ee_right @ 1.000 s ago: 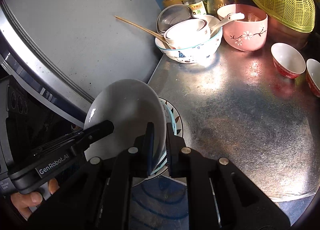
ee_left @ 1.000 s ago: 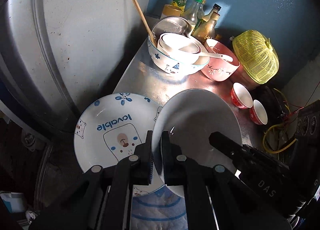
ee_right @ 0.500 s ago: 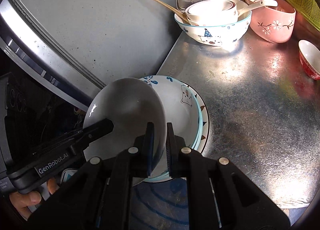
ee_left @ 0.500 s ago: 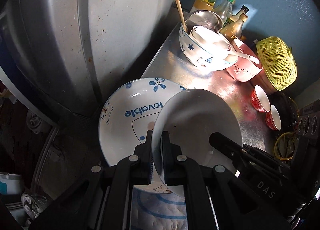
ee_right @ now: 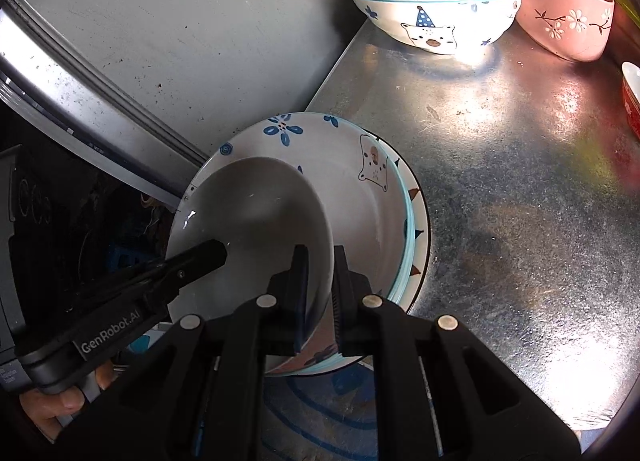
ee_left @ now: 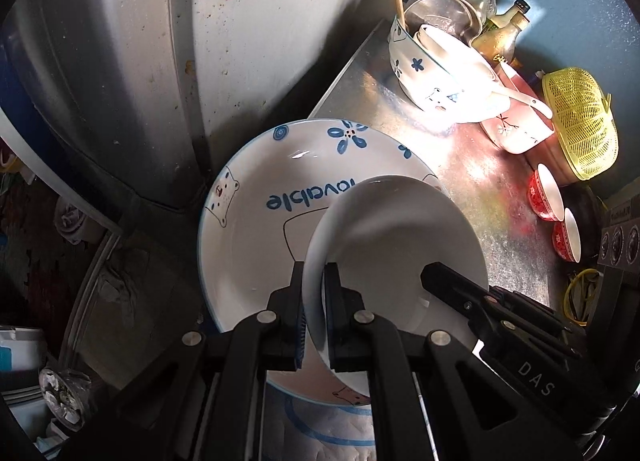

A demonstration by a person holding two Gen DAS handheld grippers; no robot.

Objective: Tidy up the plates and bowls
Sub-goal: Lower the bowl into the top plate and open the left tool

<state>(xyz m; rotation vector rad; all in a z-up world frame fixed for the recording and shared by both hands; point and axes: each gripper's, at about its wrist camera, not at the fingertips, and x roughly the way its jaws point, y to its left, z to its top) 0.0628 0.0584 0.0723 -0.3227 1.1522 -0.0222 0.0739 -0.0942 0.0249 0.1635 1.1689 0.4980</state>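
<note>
Claws: left claw [ee_left: 314, 289] and right claw [ee_right: 320, 281] we keep clamped on white plate [ee_left: 400, 245], now lower over bear plate [ee_left: 256, 229].

Your white plate [ee_left: 400, 245] covered much of the "lovable" plate [ee_left: 256, 229], hiding most of its drawn figure, and the plates stacked under that one showed only as thin rims [ee_right: 416, 221] in the right wrist view. You could not read the labels on the bottles [ee_left: 494, 27] at the back, and the lit bear bowl [ee_left: 432, 73] was blown out to white. The red cup [ee_right: 632, 101] was cut by the right wrist picture's edge.
</note>
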